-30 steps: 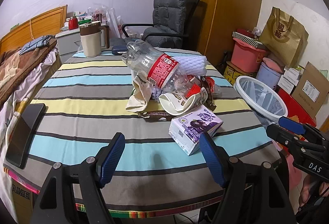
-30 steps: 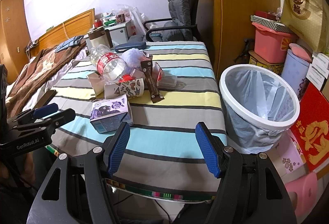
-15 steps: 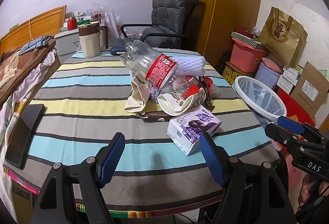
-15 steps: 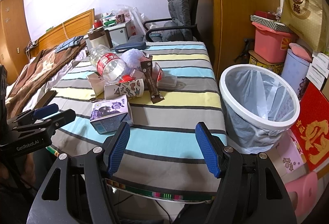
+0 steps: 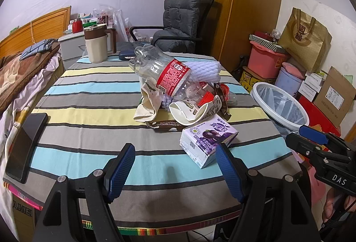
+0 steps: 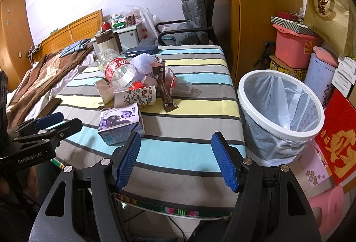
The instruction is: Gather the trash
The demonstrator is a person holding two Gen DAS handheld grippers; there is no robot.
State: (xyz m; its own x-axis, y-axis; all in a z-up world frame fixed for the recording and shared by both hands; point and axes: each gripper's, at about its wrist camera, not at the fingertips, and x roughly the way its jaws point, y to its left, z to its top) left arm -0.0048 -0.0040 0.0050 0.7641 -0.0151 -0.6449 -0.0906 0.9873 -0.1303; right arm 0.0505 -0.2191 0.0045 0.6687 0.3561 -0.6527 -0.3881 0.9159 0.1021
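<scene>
Striped cloth covers the bench (image 5: 89,90), with trash heaped near its middle and nothing yet moved to the lined bin (image 6: 280,106), which stands on the floor just beside the bench's right edge. Both grippers are held back at the near edge, left gripper (image 5: 174,172) and right gripper (image 6: 175,160) with fingers spread wide and nothing between them. The plastic bottle (image 5: 164,73) is seen lying propped across the heap, so a roll toward the phone (image 5: 24,144) or mug (image 5: 96,44) is judged likely if pieces below are pulled first. The crushed paper cup (image 5: 195,108) and purple drink carton (image 5: 208,137) lie nearest; the carton's slanted faces may slip from the pads. The flat brown wrapper (image 5: 164,125) may be missed against the cloth.
</scene>
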